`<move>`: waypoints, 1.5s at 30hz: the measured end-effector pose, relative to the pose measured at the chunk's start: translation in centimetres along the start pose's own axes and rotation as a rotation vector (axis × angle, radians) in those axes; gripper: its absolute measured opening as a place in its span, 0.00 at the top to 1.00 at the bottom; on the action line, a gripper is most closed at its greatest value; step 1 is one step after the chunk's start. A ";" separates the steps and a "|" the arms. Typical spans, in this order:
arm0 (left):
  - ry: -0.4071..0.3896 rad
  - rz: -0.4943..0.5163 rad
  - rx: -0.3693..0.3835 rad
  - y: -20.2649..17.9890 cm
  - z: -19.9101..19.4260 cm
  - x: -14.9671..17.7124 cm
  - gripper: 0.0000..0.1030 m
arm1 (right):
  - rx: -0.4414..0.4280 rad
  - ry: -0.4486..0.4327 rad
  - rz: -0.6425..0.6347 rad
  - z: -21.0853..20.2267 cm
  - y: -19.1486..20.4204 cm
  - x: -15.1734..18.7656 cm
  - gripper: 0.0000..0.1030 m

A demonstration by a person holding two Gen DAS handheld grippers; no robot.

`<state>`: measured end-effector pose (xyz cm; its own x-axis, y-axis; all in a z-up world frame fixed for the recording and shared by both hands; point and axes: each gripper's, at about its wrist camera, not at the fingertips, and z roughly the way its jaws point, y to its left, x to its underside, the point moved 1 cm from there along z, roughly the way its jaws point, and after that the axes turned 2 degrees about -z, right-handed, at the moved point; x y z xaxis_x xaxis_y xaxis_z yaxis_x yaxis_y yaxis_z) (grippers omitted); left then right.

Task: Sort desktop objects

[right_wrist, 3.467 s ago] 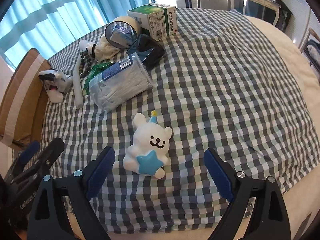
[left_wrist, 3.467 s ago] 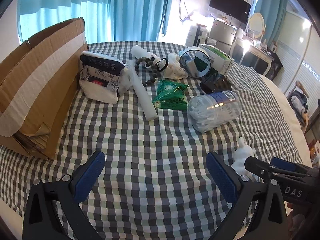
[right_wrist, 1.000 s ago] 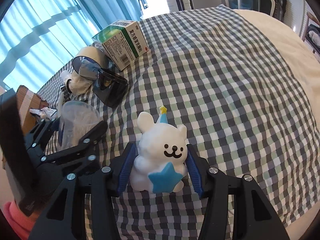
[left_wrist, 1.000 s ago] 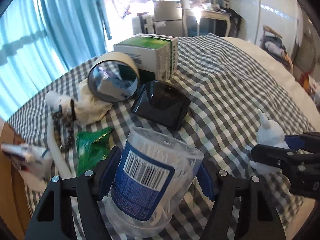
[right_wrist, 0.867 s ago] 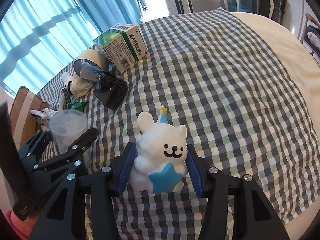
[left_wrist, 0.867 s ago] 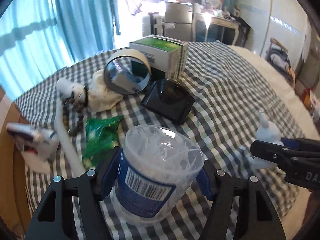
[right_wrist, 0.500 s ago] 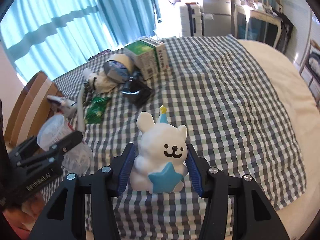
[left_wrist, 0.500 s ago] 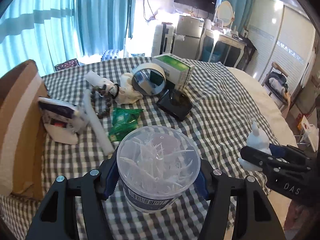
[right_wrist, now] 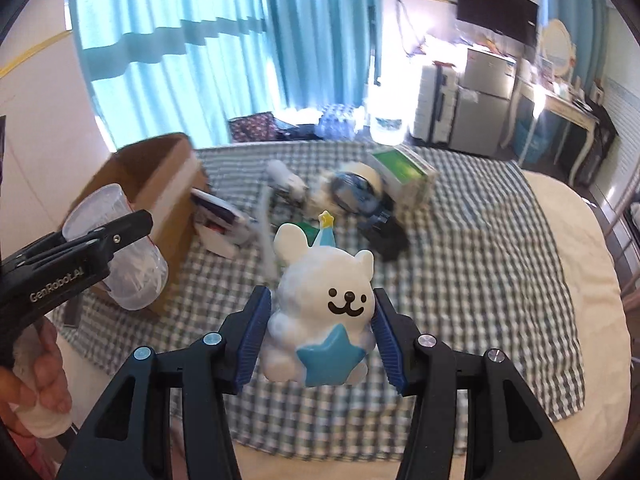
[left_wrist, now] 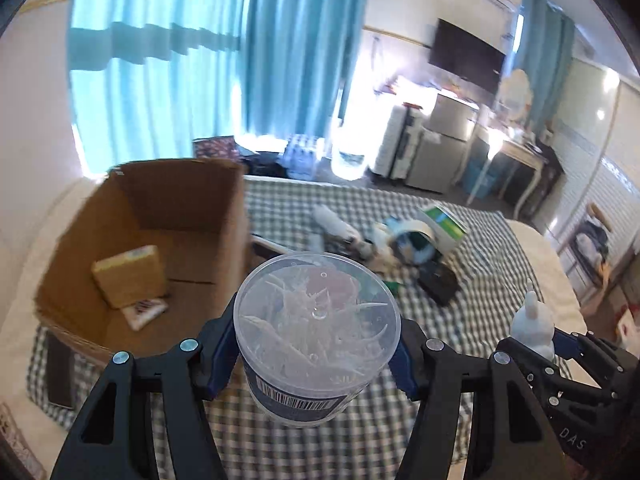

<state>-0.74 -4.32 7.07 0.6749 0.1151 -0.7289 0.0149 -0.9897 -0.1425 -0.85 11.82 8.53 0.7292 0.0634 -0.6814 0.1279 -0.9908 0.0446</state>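
Fingers of my left gripper [left_wrist: 316, 354] are clamped on the clear tub of cotton swabs [left_wrist: 316, 332], and this tub is now lifted off the checked cloth [left_wrist: 480, 280]; a second ago it was low among the other objects. The cardboard box [left_wrist: 152, 208], at the far left, now fills the left part of the left wrist view, with a small brown packet [left_wrist: 128, 278] already inside. I judge that the tub goes into this box next.

To the right, my right gripper [right_wrist: 318, 344] has its fingers pressed on both sides of the white bear figure [right_wrist: 320, 320], and it too is raised above the cloth compared with before. The remaining objects, such as the green box [right_wrist: 404, 174] and the pouch [right_wrist: 218, 220], lie in the far middle, blurred. Both carried things are on the way to the box, so two objects are almost sorted.
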 end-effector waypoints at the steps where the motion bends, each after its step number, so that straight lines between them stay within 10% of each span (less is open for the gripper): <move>1: -0.013 -0.011 -0.024 1.5 -0.5 -0.6 0.37 | -0.017 -0.007 -0.017 0.2 1.6 -0.9 0.51; 9: -0.057 -0.105 -0.182 12.8 -1.2 -2.9 0.37 | -0.214 -0.019 -0.092 3.4 13.2 -6.2 0.51; 17: -0.006 -0.176 -0.165 17.6 1.9 -0.9 0.37 | -0.302 0.052 -0.093 8.7 20.1 -9.5 0.51; 23: -0.005 -0.156 -0.120 17.0 2.9 -1.4 0.37 | -0.243 0.068 -0.051 10.9 16.3 -7.6 0.51; 33: -0.073 -0.160 -0.145 14.4 2.8 -2.2 0.40 | -0.179 0.337 0.119 19.2 10.2 1.3 0.50; 45: -0.030 -0.191 -0.176 14.9 4.9 -0.9 0.39 | -0.433 0.462 0.350 25.6 11.3 3.6 0.28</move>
<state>-4.76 -18.72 2.36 0.6252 0.3016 -0.7198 0.2703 -0.9489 -0.1628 -14.02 -2.25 -12.14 0.9735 -0.1104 -0.2002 0.0196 -0.8322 0.5542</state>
